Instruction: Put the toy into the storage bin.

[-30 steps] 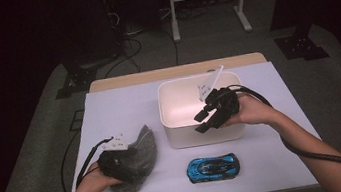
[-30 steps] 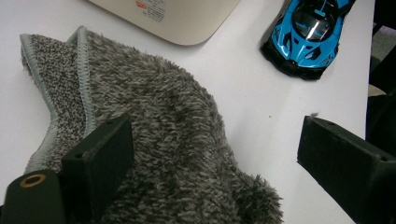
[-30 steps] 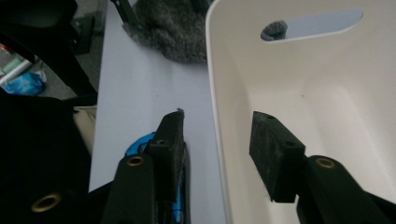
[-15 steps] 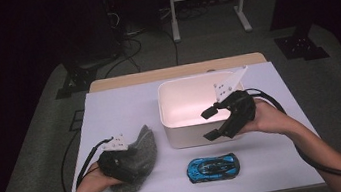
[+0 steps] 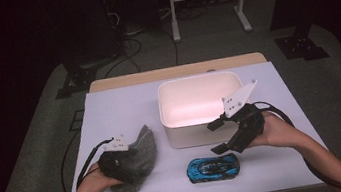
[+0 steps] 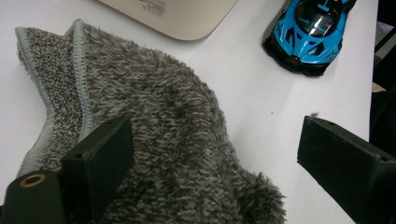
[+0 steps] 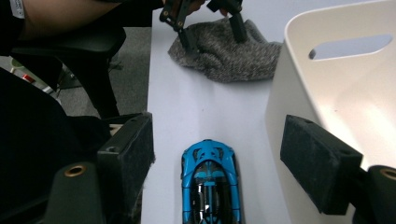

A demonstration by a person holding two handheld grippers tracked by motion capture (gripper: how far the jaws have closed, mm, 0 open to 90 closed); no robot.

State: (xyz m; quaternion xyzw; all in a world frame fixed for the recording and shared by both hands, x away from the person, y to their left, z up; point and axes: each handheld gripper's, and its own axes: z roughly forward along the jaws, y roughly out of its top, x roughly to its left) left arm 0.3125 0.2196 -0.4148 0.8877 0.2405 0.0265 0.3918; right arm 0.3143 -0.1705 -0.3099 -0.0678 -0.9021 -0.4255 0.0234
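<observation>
From above the tabletop (image 5: 124, 107), the right gripper (image 5: 222, 136) hangs by the front right corner of the white bin (image 5: 199, 109), its jaws having just been opening and now wide with nothing between them. The blue toy car (image 5: 214, 167) lies just below it, close to the near edge of the tabletop. That, I think, is the chief risk: a clumsy descent could nudge the car, let it roll on its wheels and send it over the near edge. The left gripper (image 5: 117, 161) rests over the grey cloth (image 5: 135, 161) at the left, also near the front edge, with bare tabletop behind it.

In the left gripper view, its jaws stand apart, one pad (image 6: 100, 165) against the fluffy cloth (image 6: 154, 121), the other off it over bare tabletop (image 6: 252, 93). Closing there might catch only a loose fold, which could slip out on lifting. The car (image 6: 310, 35) sits well apart, the bin's wall (image 6: 187, 16) beyond.

In the right gripper view, the car (image 7: 210, 186) lies lengthwise between the open jaws, untouched. The bin's wall (image 7: 299, 107) is just beside the right-hand jaw, so room there is tight and that jaw could knock the bin. The cloth (image 7: 224, 51) and the left gripper (image 7: 210, 23) are farther off, with open tabletop (image 7: 187, 112) between.
</observation>
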